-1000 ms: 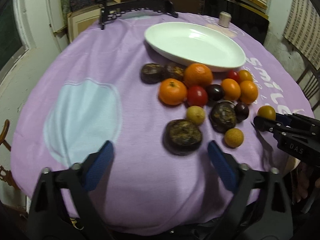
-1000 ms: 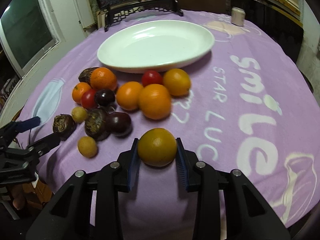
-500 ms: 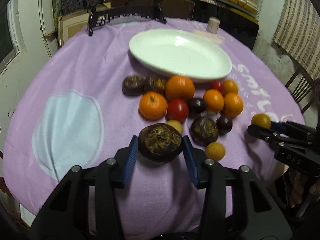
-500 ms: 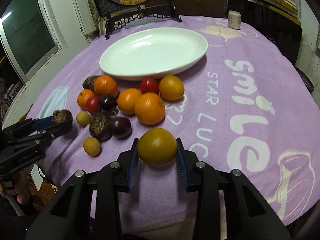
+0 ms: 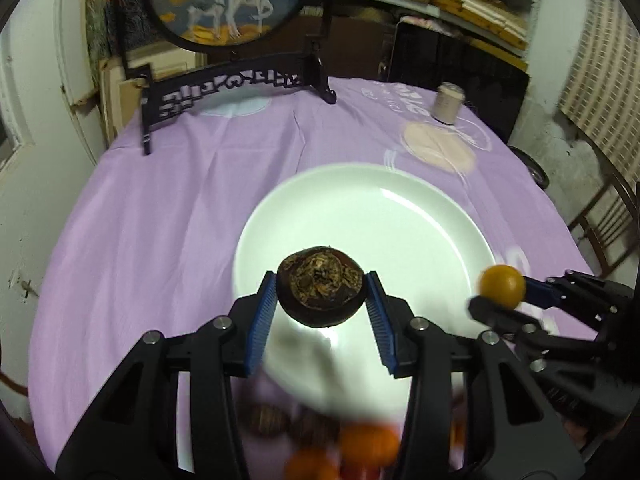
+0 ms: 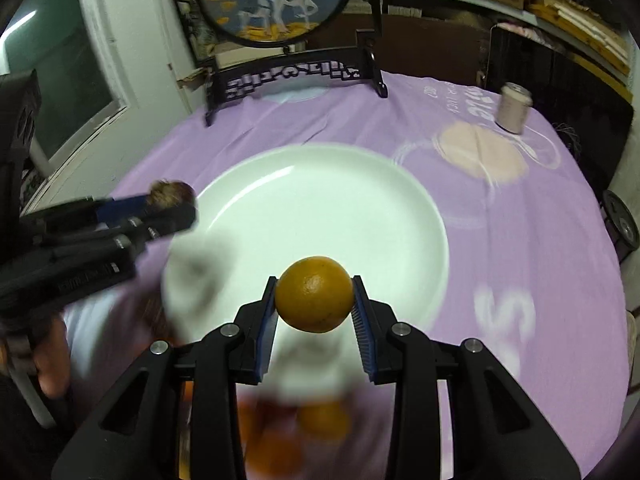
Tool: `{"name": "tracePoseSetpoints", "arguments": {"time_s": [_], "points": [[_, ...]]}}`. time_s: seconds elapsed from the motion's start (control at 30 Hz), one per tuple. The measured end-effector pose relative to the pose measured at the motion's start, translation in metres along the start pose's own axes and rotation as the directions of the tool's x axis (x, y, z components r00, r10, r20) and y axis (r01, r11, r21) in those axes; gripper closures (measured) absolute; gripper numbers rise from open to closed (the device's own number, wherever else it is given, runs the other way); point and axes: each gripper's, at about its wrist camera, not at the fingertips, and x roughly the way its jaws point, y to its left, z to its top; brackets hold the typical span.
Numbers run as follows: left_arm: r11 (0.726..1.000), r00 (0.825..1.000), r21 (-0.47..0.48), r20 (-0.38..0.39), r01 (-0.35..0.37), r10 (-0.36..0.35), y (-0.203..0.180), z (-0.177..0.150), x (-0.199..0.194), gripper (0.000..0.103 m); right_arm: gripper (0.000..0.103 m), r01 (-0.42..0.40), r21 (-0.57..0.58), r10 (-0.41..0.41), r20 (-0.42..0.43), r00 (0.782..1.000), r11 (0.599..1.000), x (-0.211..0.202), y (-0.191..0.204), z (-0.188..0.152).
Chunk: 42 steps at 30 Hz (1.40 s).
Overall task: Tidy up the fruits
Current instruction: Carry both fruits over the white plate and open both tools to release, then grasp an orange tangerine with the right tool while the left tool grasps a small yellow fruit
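My left gripper point(image 5: 321, 300) is shut on a dark brown wrinkled fruit point(image 5: 320, 286), held in the air over the near part of the white oval plate point(image 5: 400, 216). My right gripper point(image 6: 315, 300) is shut on an orange point(image 6: 314, 294), also raised over the plate point(image 6: 320, 200) near its front rim. Each gripper shows in the other view: the right one with its orange point(image 5: 502, 285) at the plate's right edge, the left one with the brown fruit point(image 6: 171, 194) at the plate's left edge. The remaining fruits point(image 5: 360, 452) lie blurred on the cloth below the fingers.
The purple tablecloth point(image 5: 160, 240) covers a round table. A dark carved stand with a round painted screen point(image 5: 236, 80) stands at the far edge, a small beige cylinder point(image 5: 448, 102) at the far right. A chair point(image 5: 608, 216) is beyond the right edge.
The left gripper closed on the brown fruit and lifted it. Both grippers rose and moved forward from the fruit pile to above the plate, each carrying its fruit.
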Motion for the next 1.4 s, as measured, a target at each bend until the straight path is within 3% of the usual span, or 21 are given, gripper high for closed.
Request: {"name": "tracePoseSetpoints", "arguments": {"time_s": [0.07,0.2,0.33,0.4,0.43,0.53,0.63,0.73,0.87,1.1,1.4], "points": [[1.000,1.000,-0.014,-0.019,-0.007,0.007,-0.001,0.021,0.023,0.058,0.067,0.044,0.005,-0.044,-0.027,0.999,0.999,0.033,-0.010,0.027],[0.997,0.999,-0.067,-0.039,0.033,-0.036,0.003,0.045,0.055,0.058,0.067,0.018,0.041,-0.014,-0.093,0.996,0.999,0.073,-0.027,0.049],[0.996,0.998,-0.065,-0.036,0.055,-0.057,0.002,0.047,0.066,0.057,0.067,0.037,0.003,-0.037,-0.081,0.996,0.999,0.082,-0.026,0.056],[0.996,0.997,-0.067,-0.042,0.064,-0.067,0.003,0.046,0.066,0.056,0.055,0.064,0.011,-0.063,-0.070,0.996,0.998,0.084,-0.028,0.056],[0.996,0.997,-0.068,-0.033,0.062,-0.064,0.004,0.044,0.061,0.054,0.050,0.084,0.014,-0.083,-0.064,0.995,0.996,0.083,-0.028,0.056],[0.993,0.997,-0.092,0.020,0.075,-0.074,0.013,0.037,0.029,0.044,0.050,0.111,0.004,-0.110,-0.045,0.993,0.994,0.053,-0.025,0.051],[0.996,0.996,-0.087,0.086,0.028,-0.021,0.021,0.007,-0.024,0.036,0.049,0.096,-0.006,-0.096,-0.006,0.995,0.995,0.005,-0.019,0.025],[0.996,0.990,-0.090,0.142,0.013,0.000,0.026,-0.040,-0.066,0.021,0.047,0.043,0.003,-0.043,0.036,0.998,0.999,-0.046,-0.012,-0.031],[0.997,0.989,-0.078,0.149,-0.005,0.017,0.027,-0.098,-0.091,0.020,0.047,0.045,0.005,-0.045,0.048,0.998,0.999,-0.079,-0.004,-0.091],[0.999,0.997,-0.024,0.069,-0.036,0.038,0.023,-0.155,-0.097,0.019,0.045,0.020,-0.010,-0.021,-0.010,1.000,1.000,-0.083,0.016,-0.126],[0.999,0.999,-0.020,0.038,-0.032,0.033,0.027,-0.172,-0.103,0.017,0.045,0.035,-0.018,-0.037,-0.081,0.996,0.999,-0.048,0.025,-0.138]]}}
